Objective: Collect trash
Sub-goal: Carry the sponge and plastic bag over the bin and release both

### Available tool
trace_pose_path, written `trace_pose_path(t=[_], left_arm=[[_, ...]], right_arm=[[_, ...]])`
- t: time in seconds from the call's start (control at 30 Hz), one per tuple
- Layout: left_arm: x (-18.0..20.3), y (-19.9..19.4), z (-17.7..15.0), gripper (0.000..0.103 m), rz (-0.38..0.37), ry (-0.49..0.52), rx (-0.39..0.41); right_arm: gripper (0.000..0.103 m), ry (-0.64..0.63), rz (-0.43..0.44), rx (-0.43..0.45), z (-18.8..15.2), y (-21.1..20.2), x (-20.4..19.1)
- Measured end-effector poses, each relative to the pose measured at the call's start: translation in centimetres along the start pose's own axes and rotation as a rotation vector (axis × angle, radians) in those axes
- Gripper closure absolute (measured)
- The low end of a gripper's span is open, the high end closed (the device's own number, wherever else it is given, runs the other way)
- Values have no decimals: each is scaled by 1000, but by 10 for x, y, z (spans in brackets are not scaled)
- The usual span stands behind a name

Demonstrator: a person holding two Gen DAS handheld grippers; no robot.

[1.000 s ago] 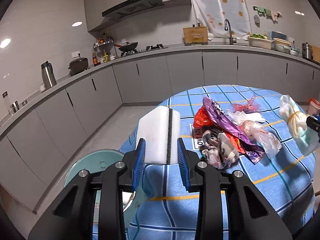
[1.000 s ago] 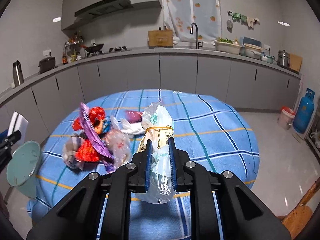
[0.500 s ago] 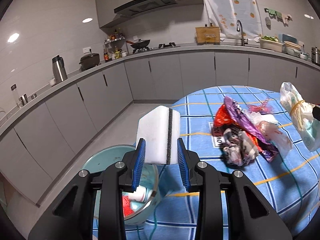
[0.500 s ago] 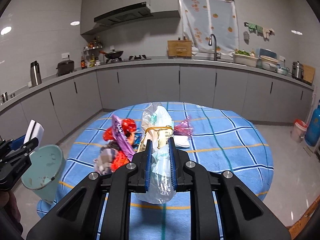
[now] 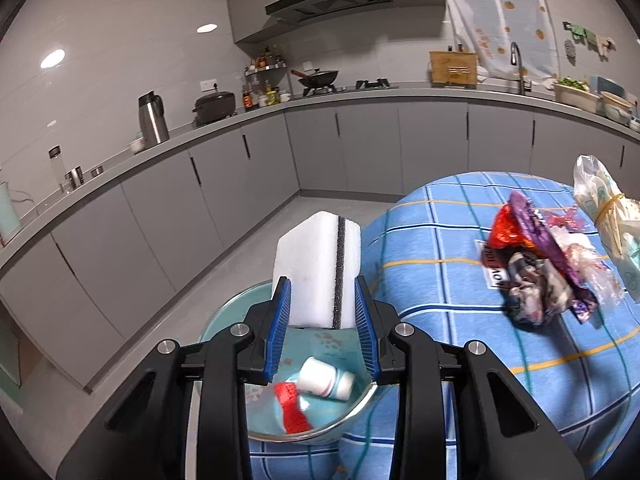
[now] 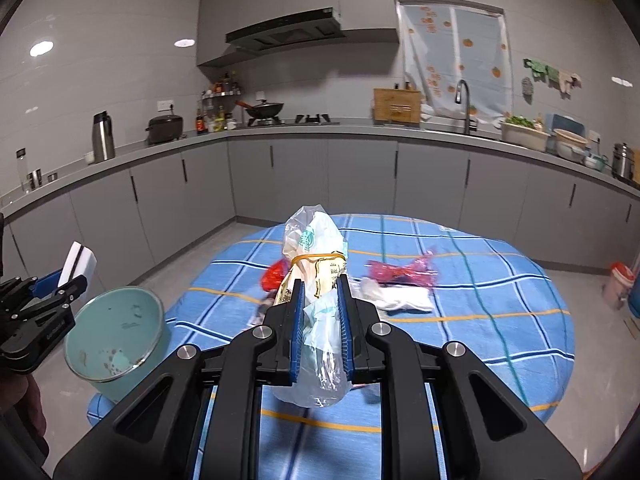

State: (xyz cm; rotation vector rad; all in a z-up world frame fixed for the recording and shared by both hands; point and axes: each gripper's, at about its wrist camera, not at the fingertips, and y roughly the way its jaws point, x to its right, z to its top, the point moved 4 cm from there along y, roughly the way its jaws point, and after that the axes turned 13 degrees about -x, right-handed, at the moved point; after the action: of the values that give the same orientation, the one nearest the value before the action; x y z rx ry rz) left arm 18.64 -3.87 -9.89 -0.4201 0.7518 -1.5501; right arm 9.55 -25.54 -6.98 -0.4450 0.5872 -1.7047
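My left gripper [image 5: 322, 312] is shut on a white sponge [image 5: 318, 272] with a black stripe, held above the teal trash bin [image 5: 236, 312] at the table's left edge. The bin holds a small white bottle [image 5: 326, 378] and a red wrapper [image 5: 290, 406]. My right gripper [image 6: 322, 320] is shut on a clear plastic bag [image 6: 316, 264] tied with a yellow rubber band, held above the table. The left gripper [image 6: 60, 280], the sponge [image 6: 78, 264] and the bin [image 6: 116, 336] show at the left of the right wrist view. The bag [image 5: 608, 216] shows at the right of the left wrist view.
The round table has a blue checked cloth [image 6: 480, 292]. On it lie a heap of red, purple and clear wrappers [image 5: 540, 264], a pink wrapper [image 6: 404, 270] and a white tissue [image 6: 396, 300]. Grey kitchen cabinets [image 6: 320, 172] run behind. A red-lidded bucket [image 6: 618, 284] stands on the floor at right.
My left gripper has moved left with the sponge, from over the table to above the bin. My right gripper has pulled back and turned left with the bag, bringing the bin into view.
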Motion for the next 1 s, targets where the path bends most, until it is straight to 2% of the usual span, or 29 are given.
trace_pose_path(t=[1.0], left_arm=[[-86, 30, -15, 70, 91, -139, -75]], right_arm=[[86, -178, 219, -25, 13, 31, -125]])
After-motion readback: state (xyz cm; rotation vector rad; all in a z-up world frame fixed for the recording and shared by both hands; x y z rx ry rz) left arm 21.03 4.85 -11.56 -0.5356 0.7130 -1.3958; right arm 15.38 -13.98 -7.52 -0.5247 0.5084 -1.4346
